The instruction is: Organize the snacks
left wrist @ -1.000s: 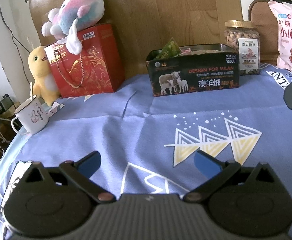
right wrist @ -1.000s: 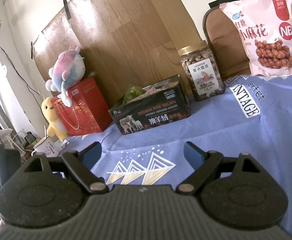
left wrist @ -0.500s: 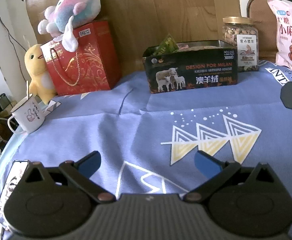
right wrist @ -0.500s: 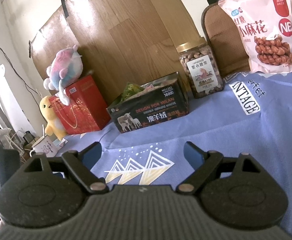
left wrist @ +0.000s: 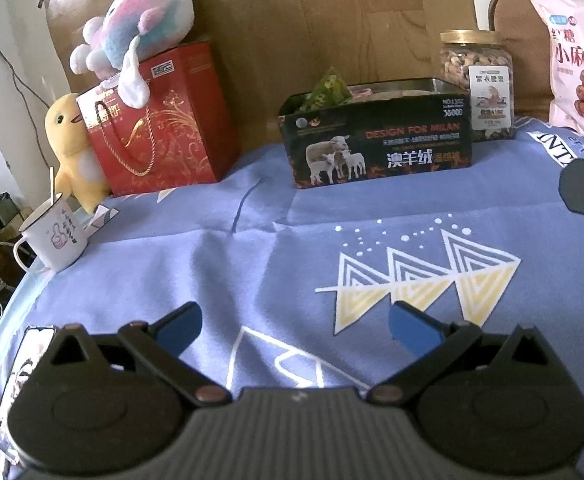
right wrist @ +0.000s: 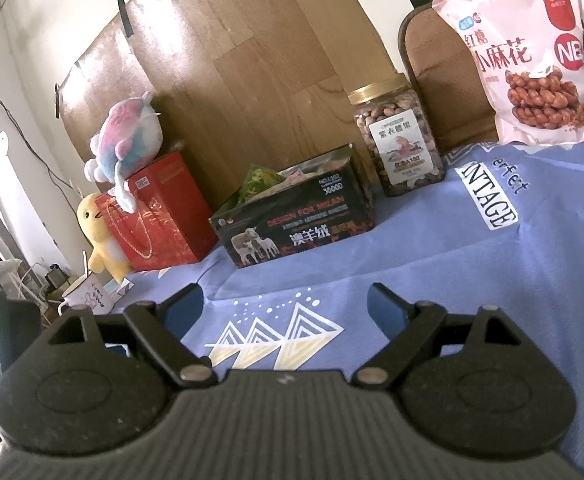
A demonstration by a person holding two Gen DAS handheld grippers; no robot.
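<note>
While both tools hang over bare blue cloth [left wrist: 251,248], neither holds anything: left gripper [left wrist: 295,322] spread wide, lower centre of its view; right gripper [right wrist: 285,306] likewise spread and empty. Snack items, all at the far edge of the cloth: open black tin [left wrist: 376,136], centre, packets showing above its rim; nut jar [left wrist: 476,80] with gold lid, just beside the tin's right end; pink bag of twists [right wrist: 532,56], upper right, leaning upright. No loose snack visible on the cloth. Judged next step: reach toward jar or bag. Advice: take the jar low around its body, jaws square; pinch the bag at a flat edge to avoid crushing.
</note>
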